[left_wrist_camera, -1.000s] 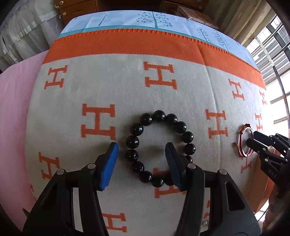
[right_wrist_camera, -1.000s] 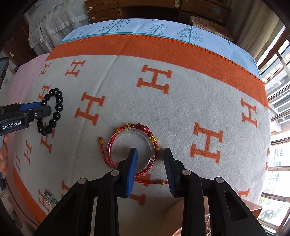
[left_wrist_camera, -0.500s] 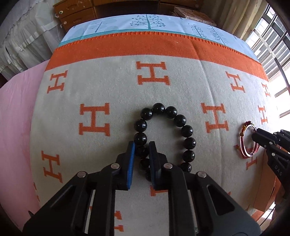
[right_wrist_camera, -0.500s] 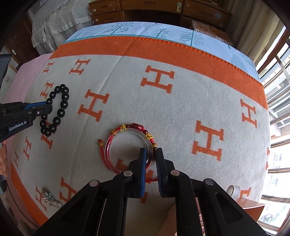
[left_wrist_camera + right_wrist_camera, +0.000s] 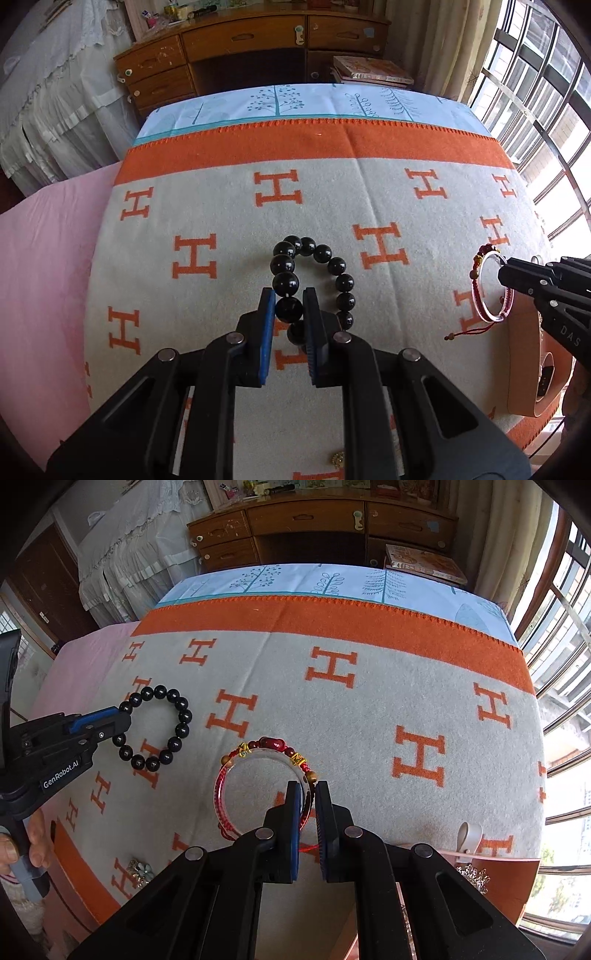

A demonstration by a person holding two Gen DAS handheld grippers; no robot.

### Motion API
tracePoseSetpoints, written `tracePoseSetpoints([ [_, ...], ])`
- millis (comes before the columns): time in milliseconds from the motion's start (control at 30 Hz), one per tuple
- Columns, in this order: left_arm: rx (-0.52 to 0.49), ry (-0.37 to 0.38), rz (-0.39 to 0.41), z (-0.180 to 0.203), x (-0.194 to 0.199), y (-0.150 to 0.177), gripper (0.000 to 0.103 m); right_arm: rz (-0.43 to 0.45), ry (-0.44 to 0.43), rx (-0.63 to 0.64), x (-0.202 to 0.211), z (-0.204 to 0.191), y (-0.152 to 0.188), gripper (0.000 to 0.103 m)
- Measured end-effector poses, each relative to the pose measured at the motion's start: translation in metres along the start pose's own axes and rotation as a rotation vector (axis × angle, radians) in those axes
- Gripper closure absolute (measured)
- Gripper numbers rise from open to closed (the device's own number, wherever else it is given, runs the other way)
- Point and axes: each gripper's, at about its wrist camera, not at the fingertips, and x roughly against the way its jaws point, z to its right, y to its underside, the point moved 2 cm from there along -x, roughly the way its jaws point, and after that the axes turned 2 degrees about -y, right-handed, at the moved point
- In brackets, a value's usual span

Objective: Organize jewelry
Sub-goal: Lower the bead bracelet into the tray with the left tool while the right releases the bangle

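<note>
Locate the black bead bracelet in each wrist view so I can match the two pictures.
Left wrist view: black bead bracelet sits at centre, just above the left gripper, whose jaws pinch one bead.
Right wrist view: the bracelet is at mid-left, held at its left side by the left gripper coming in from the left edge.
Shared landmark: the blanket's orange border band across the far side.

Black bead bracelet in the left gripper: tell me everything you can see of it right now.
The black bead bracelet is a closed loop of glossy, round black beads, apparently strung on cord. The left gripper is shut on one bead at the loop's near side, blue pads pressing from both sides. In the right wrist view the loop looks open and roughly round above the orange-and-grey patterned blanket; contact with it cannot be judged.
</note>
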Motion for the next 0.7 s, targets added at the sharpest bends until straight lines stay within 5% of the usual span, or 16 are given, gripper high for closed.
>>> tracePoseSetpoints([
  [333, -0.101, 0.081, 0.114, 0.062, 0.084, 0.011, 0.091, 0.154, -0.03, -0.054, 0.09, 0.022, 0.049, 0.095],
  [700, -0.248, 0.237, 0.243, 0.167, 0.167, 0.026, 0.091, 0.311, 0.084, -0.13, 0.183, 0.083, 0.117, 0.095],
])
